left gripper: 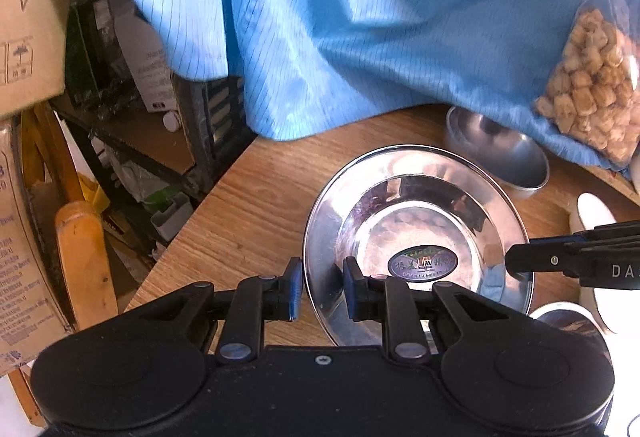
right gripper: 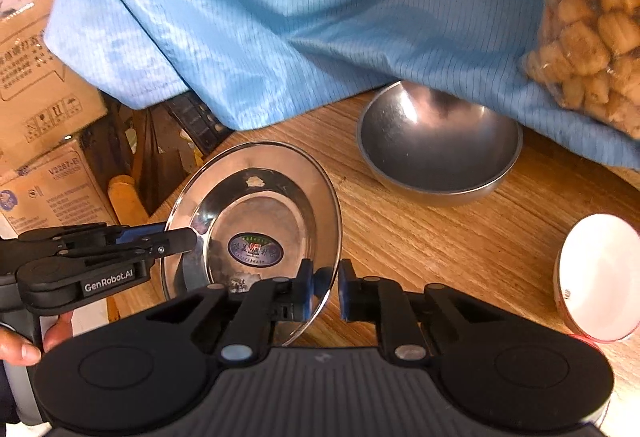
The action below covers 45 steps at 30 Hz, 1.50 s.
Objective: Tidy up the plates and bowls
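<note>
Wood-grain tabletop point(right gripper: 420, 237): shiny round steel plate point(left gripper: 416, 221) near its edge, left gripper point(left gripper: 320, 285) and right gripper point(right gripper: 325, 289) clamped on opposite rims, steel bowl point(right gripper: 440, 149) beyond.

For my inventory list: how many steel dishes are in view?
2. A steel plate held at its rim between the left gripper and right gripper; a steel bowl behind it on the table, partly under blue cloth. More may hide there.
</note>
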Tool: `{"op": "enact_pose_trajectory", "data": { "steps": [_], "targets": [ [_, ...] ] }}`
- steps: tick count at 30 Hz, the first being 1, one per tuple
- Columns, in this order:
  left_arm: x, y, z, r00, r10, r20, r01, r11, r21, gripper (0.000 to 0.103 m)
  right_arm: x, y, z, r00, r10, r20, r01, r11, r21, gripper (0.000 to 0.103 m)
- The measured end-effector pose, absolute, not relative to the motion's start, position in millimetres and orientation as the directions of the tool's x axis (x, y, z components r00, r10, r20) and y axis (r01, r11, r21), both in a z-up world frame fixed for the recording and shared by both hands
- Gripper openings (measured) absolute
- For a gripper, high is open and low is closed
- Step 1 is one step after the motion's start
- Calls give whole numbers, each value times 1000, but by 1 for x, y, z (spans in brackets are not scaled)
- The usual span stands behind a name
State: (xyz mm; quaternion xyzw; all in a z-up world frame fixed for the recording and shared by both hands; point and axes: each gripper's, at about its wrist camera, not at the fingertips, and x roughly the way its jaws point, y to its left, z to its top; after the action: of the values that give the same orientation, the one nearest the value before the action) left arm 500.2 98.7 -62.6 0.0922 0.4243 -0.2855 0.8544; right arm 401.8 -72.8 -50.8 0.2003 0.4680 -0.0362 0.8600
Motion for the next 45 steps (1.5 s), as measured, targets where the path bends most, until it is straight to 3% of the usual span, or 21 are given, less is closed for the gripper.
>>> {"op": "enact_pose_trajectory", "data": {
  "steps": [18,45],
  "targets": [
    [440,79,-48,401,-479,-781,653,747,-122,22,316,-91,-26,560,147,-815,286,889,357,14],
    [372,63,-68,324,-397,-858,694,717,-70,22,249,-94,-29,459,191,-867,349,859,375,15]
  ]
}}
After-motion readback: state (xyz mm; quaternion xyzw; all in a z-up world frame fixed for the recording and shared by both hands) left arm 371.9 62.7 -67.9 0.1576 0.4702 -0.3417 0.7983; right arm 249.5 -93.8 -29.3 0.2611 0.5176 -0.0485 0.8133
